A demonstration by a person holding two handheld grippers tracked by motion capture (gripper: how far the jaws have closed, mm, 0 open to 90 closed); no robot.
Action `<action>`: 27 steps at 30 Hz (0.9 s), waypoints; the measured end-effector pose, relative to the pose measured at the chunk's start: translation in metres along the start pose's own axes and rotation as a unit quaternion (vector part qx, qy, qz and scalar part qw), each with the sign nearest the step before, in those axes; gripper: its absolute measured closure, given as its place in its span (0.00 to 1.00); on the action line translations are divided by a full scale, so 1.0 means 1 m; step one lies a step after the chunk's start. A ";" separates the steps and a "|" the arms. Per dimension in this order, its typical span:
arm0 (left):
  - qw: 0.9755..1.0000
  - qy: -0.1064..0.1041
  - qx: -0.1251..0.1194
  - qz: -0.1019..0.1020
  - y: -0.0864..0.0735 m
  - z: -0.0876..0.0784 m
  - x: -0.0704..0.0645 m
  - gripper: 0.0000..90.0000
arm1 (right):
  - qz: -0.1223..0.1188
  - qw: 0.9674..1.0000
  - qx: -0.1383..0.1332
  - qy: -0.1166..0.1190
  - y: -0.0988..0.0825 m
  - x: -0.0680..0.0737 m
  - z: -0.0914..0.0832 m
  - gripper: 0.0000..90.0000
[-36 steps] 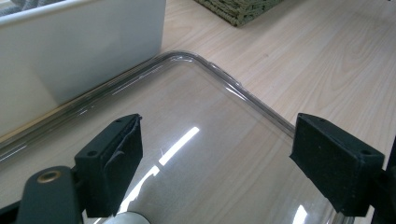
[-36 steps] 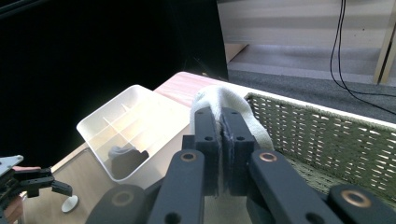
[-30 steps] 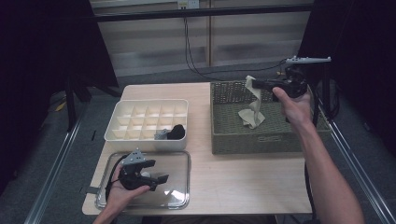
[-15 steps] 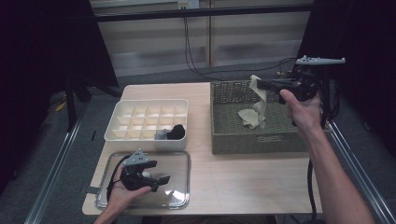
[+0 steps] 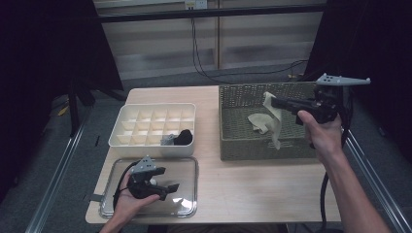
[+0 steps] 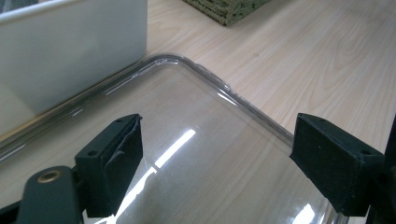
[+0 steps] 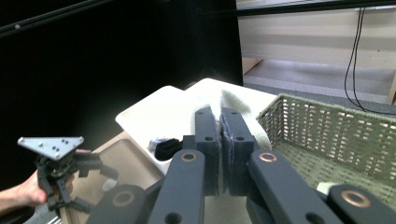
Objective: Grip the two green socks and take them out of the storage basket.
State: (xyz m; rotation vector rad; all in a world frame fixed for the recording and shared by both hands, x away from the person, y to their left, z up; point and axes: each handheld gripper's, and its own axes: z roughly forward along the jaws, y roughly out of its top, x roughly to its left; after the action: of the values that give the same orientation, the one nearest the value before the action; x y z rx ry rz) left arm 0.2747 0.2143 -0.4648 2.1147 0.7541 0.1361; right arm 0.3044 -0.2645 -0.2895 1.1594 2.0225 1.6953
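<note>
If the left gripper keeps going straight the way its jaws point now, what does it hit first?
Probably the clear tray's far rim: the open left gripper points low across it. Beyond lies bare table; depth is hard to judge.

The high view looks forward and down over the whole table (image 5: 243, 184). Each gripper view sits close behind its jaws; both show the white compartment box (image 6: 70, 51).

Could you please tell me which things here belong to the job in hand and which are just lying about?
In the job:
right gripper, shut on the beige sock
second beige sock
woven basket
white divided box

Lying about:
dark rolled socks in the box
clear lid under the open left gripper
</note>
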 end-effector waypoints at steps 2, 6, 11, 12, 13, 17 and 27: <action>1.000 0.001 -0.001 -0.001 0.001 0.000 0.000 0.19 | 0.001 1.000 0.002 0.002 -0.007 0.002 -0.004 0.96; 1.000 0.000 -0.008 0.000 0.004 0.002 -0.002 0.20 | 0.005 1.000 0.005 0.003 -0.021 0.005 -0.008 0.96; 1.000 0.000 -0.018 0.009 0.017 0.009 -0.007 0.22 | 0.010 1.000 0.013 0.010 -0.040 0.006 -0.006 0.96; 1.000 -0.003 -0.018 0.009 0.019 0.012 -0.008 0.23 | 0.011 1.000 0.016 0.009 -0.044 0.006 -0.004 0.96; 1.000 -0.007 -0.019 0.010 0.021 0.014 -0.010 0.23 | 0.014 1.000 0.018 0.012 -0.048 0.006 -0.003 0.96; 1.000 -0.012 -0.016 0.019 0.028 0.022 -0.014 0.26 | 0.024 0.999 0.029 0.016 -0.066 0.004 0.002 0.96; 0.999 -0.032 -0.016 0.032 0.045 0.041 -0.023 0.27 | 0.044 0.997 0.059 0.029 -0.110 0.001 0.022 0.96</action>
State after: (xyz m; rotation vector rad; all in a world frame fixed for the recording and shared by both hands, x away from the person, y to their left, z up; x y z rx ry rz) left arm 0.2915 0.1529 -0.4521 2.1041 0.6433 0.1135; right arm 0.2731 -0.2481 -0.3963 1.2694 2.1620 1.6881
